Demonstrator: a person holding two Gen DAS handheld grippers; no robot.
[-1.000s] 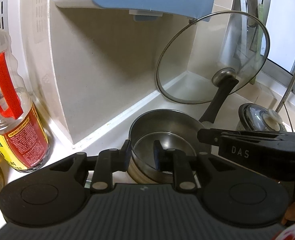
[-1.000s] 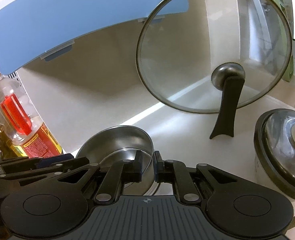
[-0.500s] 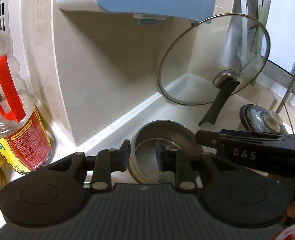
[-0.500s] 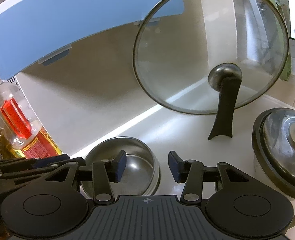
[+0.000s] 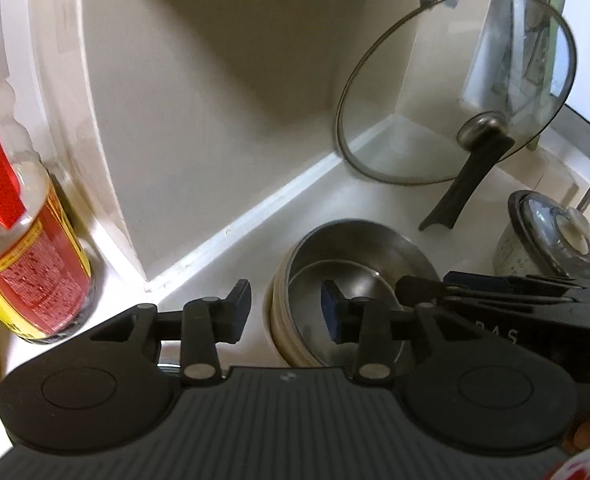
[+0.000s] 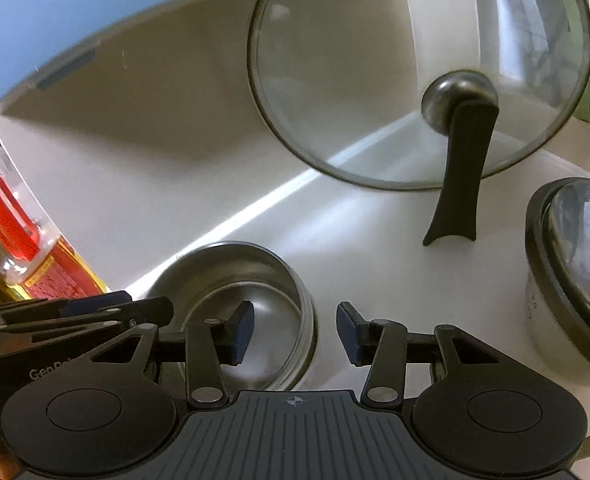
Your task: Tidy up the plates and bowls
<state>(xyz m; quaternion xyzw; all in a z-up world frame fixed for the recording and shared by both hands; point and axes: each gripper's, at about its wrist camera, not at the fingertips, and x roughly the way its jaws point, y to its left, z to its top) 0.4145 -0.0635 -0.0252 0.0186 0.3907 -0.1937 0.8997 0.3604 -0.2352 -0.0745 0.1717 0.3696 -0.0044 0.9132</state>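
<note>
1. Two grippers are straddling opposite walls of the steel bowl (image 5: 355,256) sitting on the counter (image 6: 375,256): the left gripper (image 5: 286,312) is opening, the right gripper (image 6: 294,330) is standing released, neither pressing it.
2. The placing step is looking finished; next, both are needing to back away clear.

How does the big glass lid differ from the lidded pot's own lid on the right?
The glass lid stands nearly on edge against the wall, propped on its long black handle; the pot's lid sits on its pot. The glass lid is larger. The pot's lid has a pale knob instead of a handle. Both are round.
</note>
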